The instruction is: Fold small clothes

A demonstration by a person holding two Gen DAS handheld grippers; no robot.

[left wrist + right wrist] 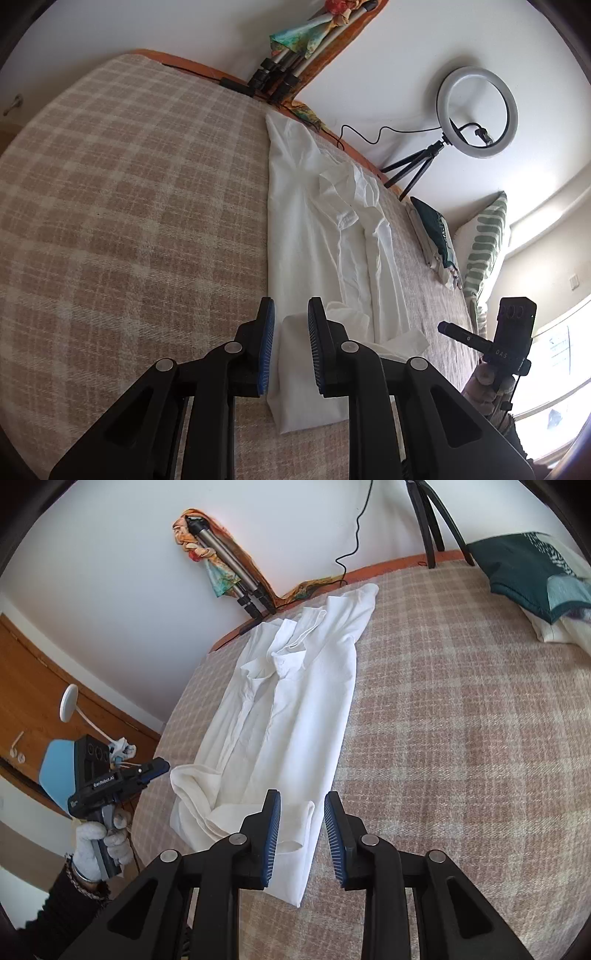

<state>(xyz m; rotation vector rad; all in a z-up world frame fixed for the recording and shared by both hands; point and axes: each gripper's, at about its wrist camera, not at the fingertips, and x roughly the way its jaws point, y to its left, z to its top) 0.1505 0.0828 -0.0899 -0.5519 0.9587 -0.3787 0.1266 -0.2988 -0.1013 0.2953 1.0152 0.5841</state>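
A white shirt (295,709) lies lengthwise on the plaid bedcover (461,738), sides and sleeves folded inward, collar at the far end. It also shows in the left wrist view (314,236). My left gripper (290,347) is open and empty, hovering over the shirt's near left corner. My right gripper (301,838) is open and empty above the shirt's near right corner, its left finger over the cloth. Each gripper shows in the other's view: the left one (155,770) at the left, the right one (448,328) at the right.
A ring light on a tripod (476,114) stands against the wall. A folded tripod with a colourful scarf (221,568) leans in the corner. Dark green and striped pillows (480,243) lie at the bed's far side. A wooden door (44,686) is at the left.
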